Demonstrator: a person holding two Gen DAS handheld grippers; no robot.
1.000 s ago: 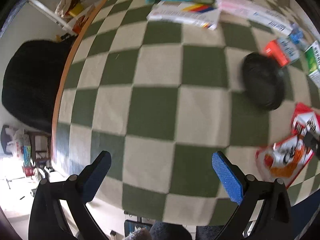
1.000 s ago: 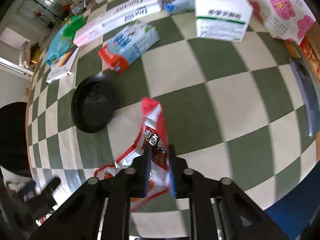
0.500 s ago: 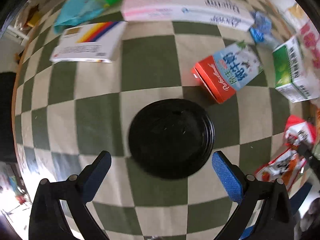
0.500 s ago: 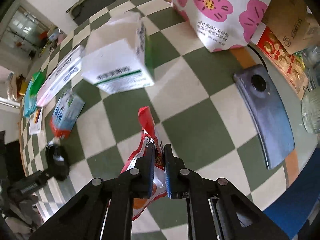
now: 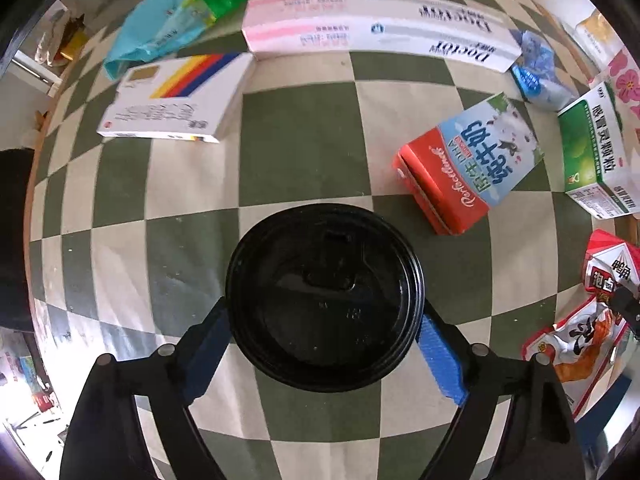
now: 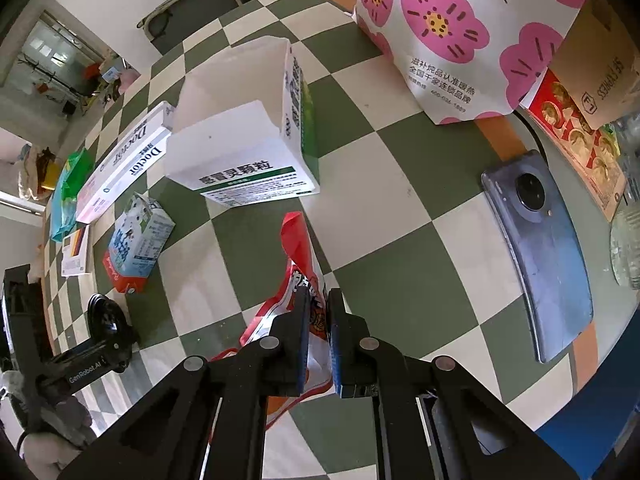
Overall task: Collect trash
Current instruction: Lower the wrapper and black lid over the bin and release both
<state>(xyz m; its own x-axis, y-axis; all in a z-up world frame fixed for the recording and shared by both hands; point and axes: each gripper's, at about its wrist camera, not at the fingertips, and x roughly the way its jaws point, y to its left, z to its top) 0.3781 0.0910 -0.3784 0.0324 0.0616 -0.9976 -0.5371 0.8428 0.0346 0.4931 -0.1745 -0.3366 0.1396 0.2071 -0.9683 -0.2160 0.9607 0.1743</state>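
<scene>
Left gripper (image 5: pixel 323 334) spread wide, blue pads flanking black lid (image 5: pixel 323 298); close evenly across rim. Right gripper (image 6: pixel 317 312) clamped on red snack wrapper (image 6: pixel 298 256).

Glossy black plastic lid (image 5: pixel 324 304) between left claw (image 5: pixel 320 354) pads; shiny foil-like snack wrapper (image 6: pixel 298 276) in right claw (image 6: pixel 318 344); matt checkered cloth surface (image 5: pixel 300 140) underneath.

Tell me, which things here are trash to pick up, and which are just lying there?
Trash for the job: black lid between the left gripper fingers; red snack wrapper pinched by the right gripper.

Just lying about: phone, flowered bag; the boxes could be either.
</scene>
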